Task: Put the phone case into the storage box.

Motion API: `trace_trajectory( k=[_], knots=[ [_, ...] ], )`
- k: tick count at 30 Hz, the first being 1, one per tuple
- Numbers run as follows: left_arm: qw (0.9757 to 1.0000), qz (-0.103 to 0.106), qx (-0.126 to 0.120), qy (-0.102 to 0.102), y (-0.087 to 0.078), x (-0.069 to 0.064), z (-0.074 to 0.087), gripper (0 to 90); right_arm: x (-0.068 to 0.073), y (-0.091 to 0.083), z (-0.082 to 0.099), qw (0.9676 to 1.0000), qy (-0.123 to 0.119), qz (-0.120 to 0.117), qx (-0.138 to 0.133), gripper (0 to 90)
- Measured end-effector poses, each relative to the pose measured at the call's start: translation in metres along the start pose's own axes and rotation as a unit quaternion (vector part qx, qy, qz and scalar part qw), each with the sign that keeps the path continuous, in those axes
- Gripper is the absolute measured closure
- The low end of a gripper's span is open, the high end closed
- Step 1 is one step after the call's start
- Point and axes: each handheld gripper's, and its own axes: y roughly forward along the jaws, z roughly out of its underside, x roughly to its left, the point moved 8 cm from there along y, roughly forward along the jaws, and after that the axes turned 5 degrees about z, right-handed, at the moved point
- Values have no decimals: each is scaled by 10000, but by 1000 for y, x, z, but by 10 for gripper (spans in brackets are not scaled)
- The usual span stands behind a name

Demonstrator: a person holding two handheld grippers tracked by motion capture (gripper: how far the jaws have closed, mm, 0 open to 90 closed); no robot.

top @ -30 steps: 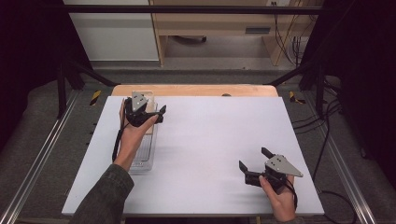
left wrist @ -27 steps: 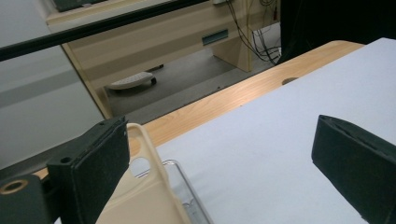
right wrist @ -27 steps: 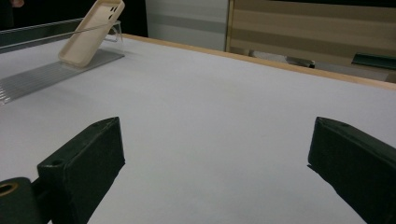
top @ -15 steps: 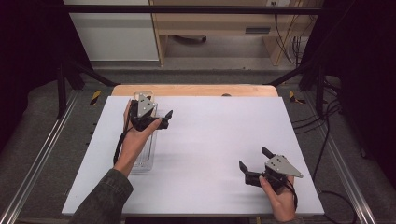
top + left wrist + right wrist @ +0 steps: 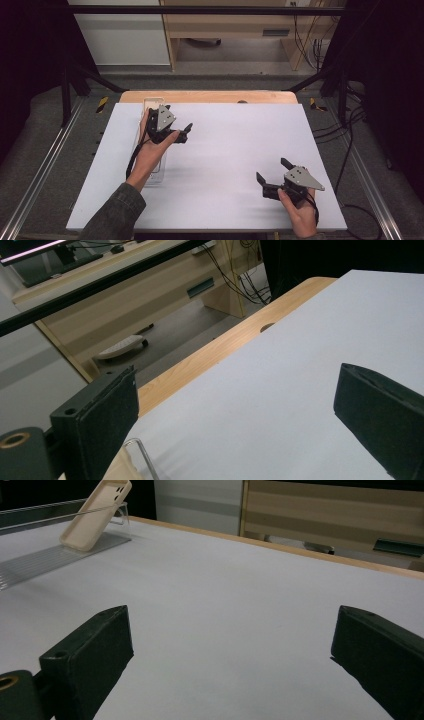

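A beige phone case (image 5: pixel 95 515) leans tilted against the raised end of a clear ridged stand (image 5: pixel 45 560) at the far left of the white table. In the high view the stand (image 5: pixel 151 172) lies under the person's left forearm. My left gripper (image 5: pixel 177 120) hovers just right of the stand's far end, open, with nothing between its jaws. The left gripper view looks over the white surface (image 5: pixel 280 405) and a corner of the stand (image 5: pixel 142 460). My right gripper (image 5: pixel 272 171) rests open near the front right, also empty.
A wooden strip (image 5: pixel 210 96) with a small hole runs along the table's far edge. Metal rails (image 5: pixel 40 170) flank both sides, and cables (image 5: pixel 350 165) lie on the floor at right. A wooden desk (image 5: pixel 235 25) stands beyond the table.
My left gripper has shifted to the right, off the stand's far end and over the white surface, still open. The right gripper has stayed put.
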Motion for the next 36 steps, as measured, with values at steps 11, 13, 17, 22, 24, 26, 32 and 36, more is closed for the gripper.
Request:
trace_trajectory(
  k=[11, 13, 17, 22, 24, 26, 32, 36],
  knots=[
    [9996, 193, -89, 174, -6, -17, -11, 40, 1, 0, 0, 10000, -24, -2, 0, 31],
    [9995, 221, -97, 219, -6, -21, -12, 40, 1, 0, 0, 10000, -26, 2, -6, 31],
    [9991, 304, -125, 261, -7, -29, -11, 40, 1, -1, 0, 10000, -37, 11, 2, 31],
    [9985, 394, -81, 370, -8, -38, -7, 39, 1, 0, 0, 10000, -54, 13, -4, 31],
    [9983, 414, -67, 416, -8, -40, -7, 40, 1, -1, 0, 10000, -60, 11, -10, 31],
    [9980, 444, -68, 440, -8, -43, -7, 39, 1, -1, 0, 10000, -57, 11, -12, 31],
    [9973, 552, -109, 482, -9, -53, -9, 38, 1, -1, 0, 10000, -58, 10, -8, 31],
    [9966, 630, -154, 506, -10, -61, -11, 37, 1, -1, 0, 10000, -61, 9, -11, 31]
  ],
)
